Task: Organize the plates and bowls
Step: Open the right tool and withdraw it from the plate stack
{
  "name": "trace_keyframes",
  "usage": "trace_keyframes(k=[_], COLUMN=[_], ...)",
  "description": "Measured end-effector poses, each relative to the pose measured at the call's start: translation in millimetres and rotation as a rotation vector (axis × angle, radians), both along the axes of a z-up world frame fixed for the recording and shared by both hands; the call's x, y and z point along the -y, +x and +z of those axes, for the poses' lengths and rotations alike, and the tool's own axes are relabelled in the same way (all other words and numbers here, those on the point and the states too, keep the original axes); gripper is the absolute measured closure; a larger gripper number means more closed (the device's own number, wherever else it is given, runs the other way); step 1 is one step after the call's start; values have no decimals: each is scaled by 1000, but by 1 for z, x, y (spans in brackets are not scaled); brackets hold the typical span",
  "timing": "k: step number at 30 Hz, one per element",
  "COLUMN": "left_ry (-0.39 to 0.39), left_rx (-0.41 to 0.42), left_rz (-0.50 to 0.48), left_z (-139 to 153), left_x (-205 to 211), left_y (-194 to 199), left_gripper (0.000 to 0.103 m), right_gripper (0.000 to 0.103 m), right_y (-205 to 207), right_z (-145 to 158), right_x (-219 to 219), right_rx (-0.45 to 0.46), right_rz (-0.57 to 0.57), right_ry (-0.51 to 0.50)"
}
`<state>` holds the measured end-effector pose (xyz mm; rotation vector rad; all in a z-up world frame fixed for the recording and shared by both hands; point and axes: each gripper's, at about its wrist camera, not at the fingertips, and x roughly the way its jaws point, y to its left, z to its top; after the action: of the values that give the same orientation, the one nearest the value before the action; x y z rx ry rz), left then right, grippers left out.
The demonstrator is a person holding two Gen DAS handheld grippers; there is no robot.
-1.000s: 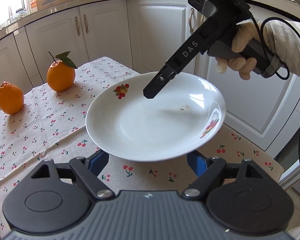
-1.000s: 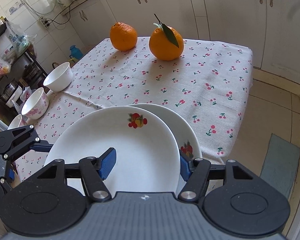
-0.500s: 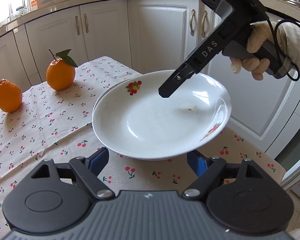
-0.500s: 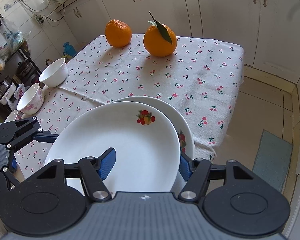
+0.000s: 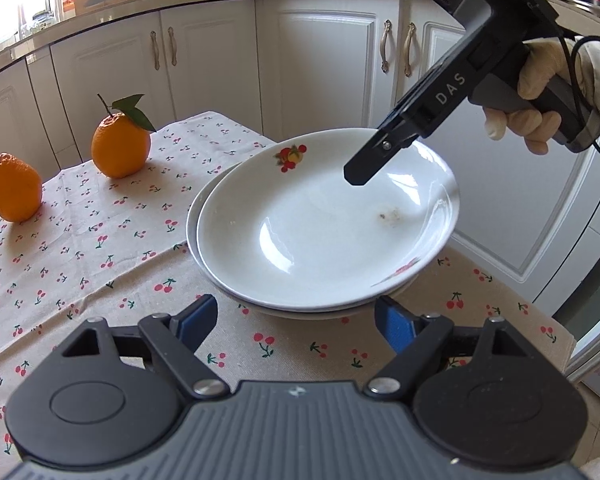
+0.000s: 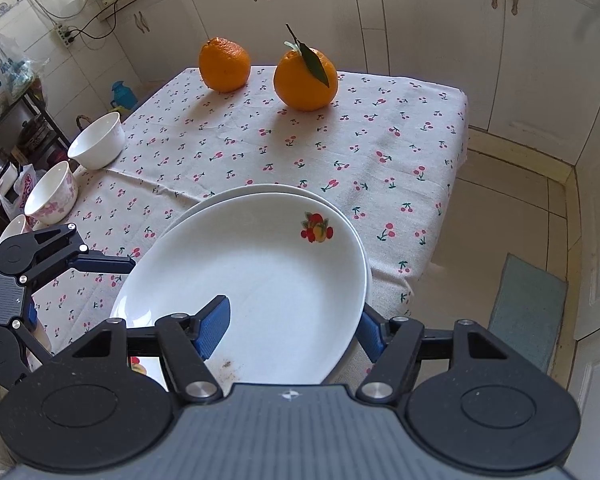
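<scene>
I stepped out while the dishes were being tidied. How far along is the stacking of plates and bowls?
Done: the top plate sits on the bottom plate, making one stack on the tablecloth.

In hand: the right gripper straddles the top plate's rim, with its jaws opening to let go. The left gripper is open and holds nothing.

Left: the plain bowl and the flowered bowl stand apart, unstacked.

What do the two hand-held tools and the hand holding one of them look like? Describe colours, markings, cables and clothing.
Both tools are black with ribbed grey bodies, round black discs and blue pads. The right tool bears white letters "DAS" and trails a black cable. The hand on it wears a cream glove.
</scene>
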<state>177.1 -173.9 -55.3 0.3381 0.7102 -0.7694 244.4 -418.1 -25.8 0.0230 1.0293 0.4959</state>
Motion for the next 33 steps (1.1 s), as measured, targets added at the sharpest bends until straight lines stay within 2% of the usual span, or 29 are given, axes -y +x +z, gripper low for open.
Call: trace_keyframes(k=[12, 20, 27, 33], left_ry=[-1, -5, -20, -51], left_rx=[15, 37, 80, 108], left_rz=[-3, -11, 0, 0], left_z=[0, 2, 6, 11], left_x=[-2, -4, -8, -15], left_y=[-2, -7, -12, -15], left_gripper=[16, 9, 5, 3], right_gripper=[25, 21, 1, 0], right_y=[-10, -15, -25, -39], right_z=[-1, -4, 7, 17], right_x=[-5, -5, -17, -36], right_rx=[1, -7, 60, 140], right_rz=[-5, -12, -3, -26], right_ry=[-42, -62, -79, -128])
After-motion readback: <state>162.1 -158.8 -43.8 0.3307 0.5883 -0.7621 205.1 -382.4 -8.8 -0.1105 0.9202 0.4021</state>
